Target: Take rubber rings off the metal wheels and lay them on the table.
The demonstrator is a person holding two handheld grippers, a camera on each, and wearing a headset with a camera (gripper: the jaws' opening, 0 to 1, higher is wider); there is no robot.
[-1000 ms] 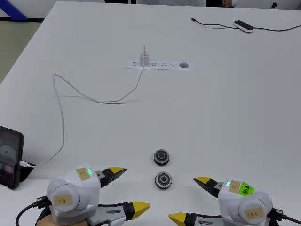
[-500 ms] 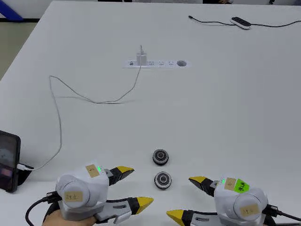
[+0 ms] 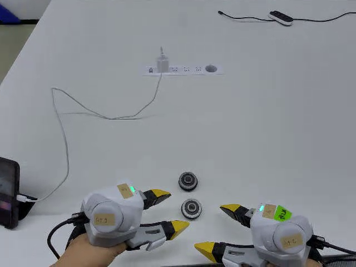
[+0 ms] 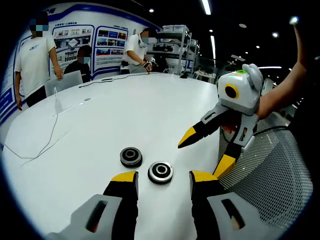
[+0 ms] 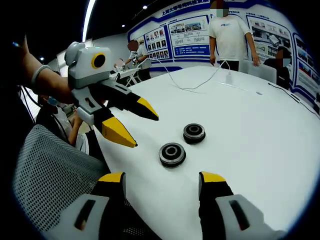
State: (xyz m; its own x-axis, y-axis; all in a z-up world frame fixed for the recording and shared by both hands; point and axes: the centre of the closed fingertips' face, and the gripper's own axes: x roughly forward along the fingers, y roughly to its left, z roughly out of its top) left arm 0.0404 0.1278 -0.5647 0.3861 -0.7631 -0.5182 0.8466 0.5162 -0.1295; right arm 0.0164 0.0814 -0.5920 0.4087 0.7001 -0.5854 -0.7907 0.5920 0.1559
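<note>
You had nothing done yet: rubber rings [image 5: 161, 155] looked on both wheels, far wheel [image 3: 188, 181] just behind near wheel [image 3: 191, 208] on the table [image 3: 267, 128], left gripper [image 3: 173, 209] and right gripper [image 3: 213, 228] flanking the near wheel, jaws wide, empty.

A white table [image 3: 278, 139] stands before poster walls [image 5: 190, 37] under strip ceiling lights [image 4: 206, 6].

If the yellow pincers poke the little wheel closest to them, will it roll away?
Probably not: the near wheel lies flat on the table, so it would likely just slide. It looks like metal, so it is probably heavy for its size.
</note>
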